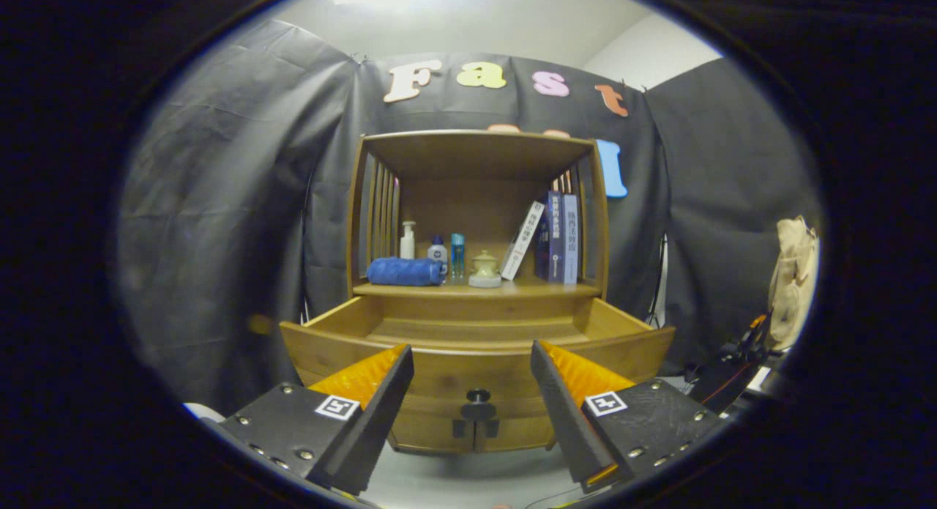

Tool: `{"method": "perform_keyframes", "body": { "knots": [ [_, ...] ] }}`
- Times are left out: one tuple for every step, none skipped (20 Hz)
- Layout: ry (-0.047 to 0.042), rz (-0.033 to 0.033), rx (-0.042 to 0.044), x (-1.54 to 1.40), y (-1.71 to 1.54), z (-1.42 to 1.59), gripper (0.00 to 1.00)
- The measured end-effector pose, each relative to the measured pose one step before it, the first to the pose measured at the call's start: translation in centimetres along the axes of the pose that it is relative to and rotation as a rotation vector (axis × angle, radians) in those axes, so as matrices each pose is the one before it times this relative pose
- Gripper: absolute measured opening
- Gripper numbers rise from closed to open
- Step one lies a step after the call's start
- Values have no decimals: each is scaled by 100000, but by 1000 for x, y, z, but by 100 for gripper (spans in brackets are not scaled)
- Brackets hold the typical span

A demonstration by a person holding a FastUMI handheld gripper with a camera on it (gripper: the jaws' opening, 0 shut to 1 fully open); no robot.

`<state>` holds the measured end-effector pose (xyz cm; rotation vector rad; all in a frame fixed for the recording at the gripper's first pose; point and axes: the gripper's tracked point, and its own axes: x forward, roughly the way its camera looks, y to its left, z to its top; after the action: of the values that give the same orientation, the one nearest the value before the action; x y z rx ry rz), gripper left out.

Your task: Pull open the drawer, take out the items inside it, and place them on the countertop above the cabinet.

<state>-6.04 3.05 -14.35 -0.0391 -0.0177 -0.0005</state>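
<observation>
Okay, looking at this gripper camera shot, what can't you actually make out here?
- Drawer contents: its front panel hides the near floor; the far floor looks bare.
- Book titles: too small to read.
- Small bottles behind the blue roll: lower parts hidden by the roll.
- Knob: dark, its shape unclear.
- Gripper: open, holding nothing.
</observation>
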Motion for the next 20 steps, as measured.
{"method": "perform_keyframes", "body": {
  "knots": [
    [-14,-405,710,199,-395,-226,96],
    [-948,-572,949,230,-220,-124,96],
    [-216,-97,581,393,-173,-347,96],
    [881,-92,35,397,-132,-740,96],
    [1584,-241,-26,506,-295,-902,96],
    [871,220,105,594,1,-690,96],
    [1327,584,-1135,632,-28,-689,96],
    [983,1256,-3864,707,9,-740,96],
    [1556,-293,-5191,643,-595,-962,96],
    [1285,-1770,-1954,515,-795,-930,97],
    [1559,-643,2342,488,-355,-799,97],
    [3346,230,3953,511,-125,-810,97],
    [1266,229,4975,682,-95,-439,97],
    [280,351,2324,607,-110,-122,97],
    [316,-1376,169,703,-512,46,97],
    [2315,-189,285,328,-308,-348,97],
    [-5253,177,1434,-648,430,971,98],
    [750,265,-869,759,24,-600,98],
    [-2106,802,-451,882,-221,375,99],
    [166,563,350,406,-269,-120,99]
  ]
}}
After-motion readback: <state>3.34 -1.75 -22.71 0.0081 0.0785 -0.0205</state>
